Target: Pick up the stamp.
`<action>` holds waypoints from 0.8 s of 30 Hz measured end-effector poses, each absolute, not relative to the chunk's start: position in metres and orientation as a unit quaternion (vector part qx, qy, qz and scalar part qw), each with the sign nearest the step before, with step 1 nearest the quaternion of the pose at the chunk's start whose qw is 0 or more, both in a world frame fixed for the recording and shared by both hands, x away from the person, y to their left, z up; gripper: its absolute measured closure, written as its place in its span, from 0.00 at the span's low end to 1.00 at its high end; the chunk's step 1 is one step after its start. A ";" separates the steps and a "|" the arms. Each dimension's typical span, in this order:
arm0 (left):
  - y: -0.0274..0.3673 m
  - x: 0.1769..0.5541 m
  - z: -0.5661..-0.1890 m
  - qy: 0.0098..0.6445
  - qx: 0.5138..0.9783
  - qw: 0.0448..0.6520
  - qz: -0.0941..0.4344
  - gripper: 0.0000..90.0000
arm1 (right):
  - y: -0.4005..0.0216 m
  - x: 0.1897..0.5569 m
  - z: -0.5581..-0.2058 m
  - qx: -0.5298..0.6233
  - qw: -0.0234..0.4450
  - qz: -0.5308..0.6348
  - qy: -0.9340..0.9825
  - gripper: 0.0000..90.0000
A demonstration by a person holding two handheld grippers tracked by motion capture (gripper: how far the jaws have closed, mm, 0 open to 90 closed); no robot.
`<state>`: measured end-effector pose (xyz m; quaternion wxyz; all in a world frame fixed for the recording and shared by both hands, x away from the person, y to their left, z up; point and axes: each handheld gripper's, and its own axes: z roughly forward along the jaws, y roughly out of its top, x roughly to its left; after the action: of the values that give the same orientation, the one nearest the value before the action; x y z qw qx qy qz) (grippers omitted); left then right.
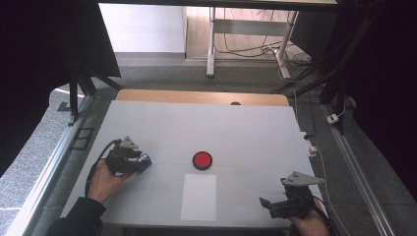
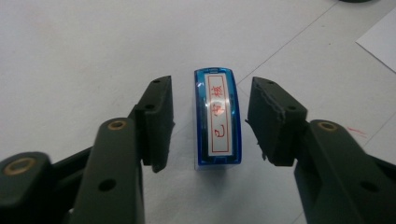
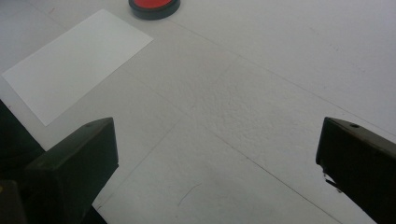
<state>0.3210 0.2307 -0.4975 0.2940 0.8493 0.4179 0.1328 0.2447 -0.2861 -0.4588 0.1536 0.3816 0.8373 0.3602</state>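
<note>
A small blue stamp (image 2: 218, 121) with a white label and red characters lies flat on the white table (image 1: 246, 128). My left gripper (image 2: 211, 100) straddles it, one jaw on each side, and a narrow gap shows between each pad and the stamp's sides. In the high view the stamp (image 1: 145, 160) sits at the tip of the left gripper (image 1: 139, 163), at the table's left. My right gripper (image 1: 267, 205) rests at the front right, and its jaws (image 3: 217, 140) stand wide apart over bare table.
A round red ink pad (image 1: 202, 160) in a black case sits mid-table, also at the top of the right gripper view (image 3: 154, 5). A white sheet of paper (image 1: 198, 196) lies just in front of it. Black frame posts flank the table.
</note>
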 end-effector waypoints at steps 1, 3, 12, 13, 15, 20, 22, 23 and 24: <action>0.231 0.321 -0.497 0.419 0.849 0.293 0.132 0.59 | -0.286 0.245 -0.459 0.382 0.154 0.360 0.837 0.00; 0.231 0.322 -0.497 0.419 0.850 0.291 0.130 0.63 | -0.286 0.245 -0.459 0.382 0.153 0.361 0.837 0.00; 0.230 0.323 -0.497 0.419 0.852 0.285 0.127 0.78 | -0.286 0.245 -0.459 0.381 0.153 0.361 0.837 0.00; 0.230 0.322 -0.497 0.419 0.852 0.285 0.127 0.78 | -0.286 0.245 -0.459 0.381 0.153 0.361 0.837 0.00; 0.230 0.323 -0.497 0.419 0.853 0.285 0.127 0.78 | -0.286 0.245 -0.459 0.381 0.153 0.361 0.837 0.00; 0.231 0.322 -0.495 0.419 0.852 0.291 0.120 0.78 | -0.286 0.245 -0.459 0.381 0.153 0.361 0.838 0.00; 0.232 0.322 -0.493 0.420 0.850 0.297 0.113 0.78 | -0.286 0.245 -0.459 0.381 0.153 0.361 0.838 0.00; 0.232 0.322 -0.492 0.421 0.848 0.301 0.111 0.78 | -0.286 0.245 -0.459 0.381 0.153 0.360 0.838 0.00; 0.233 0.322 -0.490 0.423 0.845 0.308 0.108 0.78 | -0.286 0.245 -0.459 0.381 0.154 0.361 0.838 0.00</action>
<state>0.3216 0.2327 -0.4902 0.3079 0.8454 0.4228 0.1084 0.2446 -0.2861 -0.4588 0.1535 0.3806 0.8375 0.3607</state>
